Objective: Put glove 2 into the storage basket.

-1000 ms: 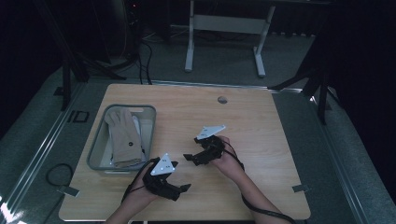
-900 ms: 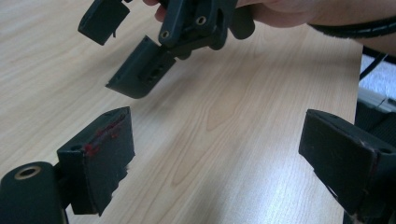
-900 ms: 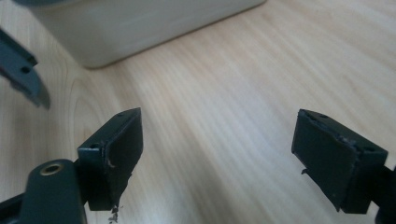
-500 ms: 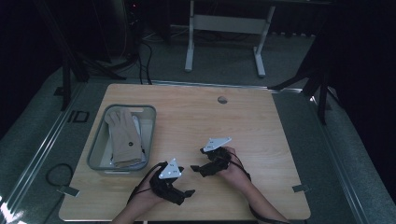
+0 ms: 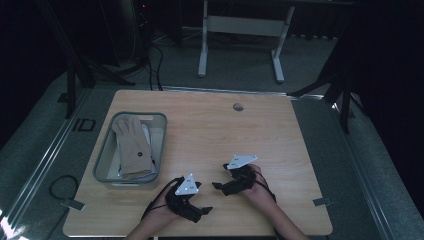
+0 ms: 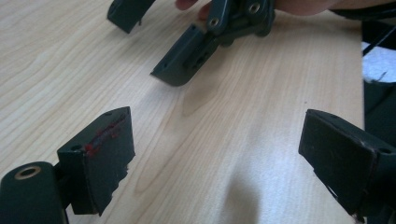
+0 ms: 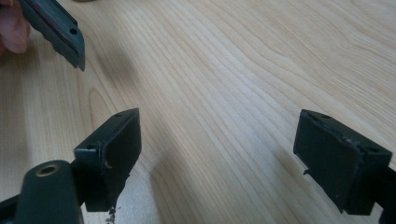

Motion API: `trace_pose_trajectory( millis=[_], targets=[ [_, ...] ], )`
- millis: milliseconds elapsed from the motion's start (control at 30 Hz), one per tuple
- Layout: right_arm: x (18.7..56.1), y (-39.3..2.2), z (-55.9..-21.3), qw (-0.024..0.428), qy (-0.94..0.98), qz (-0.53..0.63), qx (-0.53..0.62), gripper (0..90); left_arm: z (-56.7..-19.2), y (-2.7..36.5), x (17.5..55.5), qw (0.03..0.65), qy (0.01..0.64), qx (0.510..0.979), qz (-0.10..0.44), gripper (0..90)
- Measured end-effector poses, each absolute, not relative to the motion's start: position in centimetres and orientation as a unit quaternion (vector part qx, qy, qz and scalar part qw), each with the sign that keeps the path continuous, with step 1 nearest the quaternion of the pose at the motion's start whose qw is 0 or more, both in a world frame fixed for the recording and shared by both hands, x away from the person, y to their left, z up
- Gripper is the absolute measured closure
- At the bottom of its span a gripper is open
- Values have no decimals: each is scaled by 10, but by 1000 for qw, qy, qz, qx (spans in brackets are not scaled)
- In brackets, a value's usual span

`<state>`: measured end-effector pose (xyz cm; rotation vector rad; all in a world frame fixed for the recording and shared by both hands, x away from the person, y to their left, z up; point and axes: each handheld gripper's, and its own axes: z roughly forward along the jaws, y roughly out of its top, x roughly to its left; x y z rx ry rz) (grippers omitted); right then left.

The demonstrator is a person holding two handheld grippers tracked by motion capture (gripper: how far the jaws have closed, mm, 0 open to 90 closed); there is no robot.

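gloves (image 5: 132, 145) lie in a grey bin (image 5: 103, 160) at centre left of the high view. lower centre, left tool (image 5: 206, 210) and right tool (image 5: 216, 185) hover over the table (image 5: 210, 130), both with jaws apart, nothing between.

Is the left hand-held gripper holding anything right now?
No, the left hand-held gripper has its jaws wide apart with only bare table between them.

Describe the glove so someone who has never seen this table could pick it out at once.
Start at the wooden table and go to its left side, where a grey bin with see-through walls stands. The glove lies on top of the things inside, fingers pointing away from the person. It is tan, while what lies under it looks white.
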<state>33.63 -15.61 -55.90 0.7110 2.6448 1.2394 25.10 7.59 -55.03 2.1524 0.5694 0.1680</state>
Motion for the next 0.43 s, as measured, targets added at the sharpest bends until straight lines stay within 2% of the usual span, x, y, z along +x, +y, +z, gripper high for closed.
trace_pose_trajectory(
  millis=[233,433],
  targets=[
    [338,-164,-560,73,865,426,254,149,-556,75,251,436,225,869,55,104],
    [339,-165,-560,75,864,425,258,149,-556,74,248,438,222,869,66,104]
  ],
)
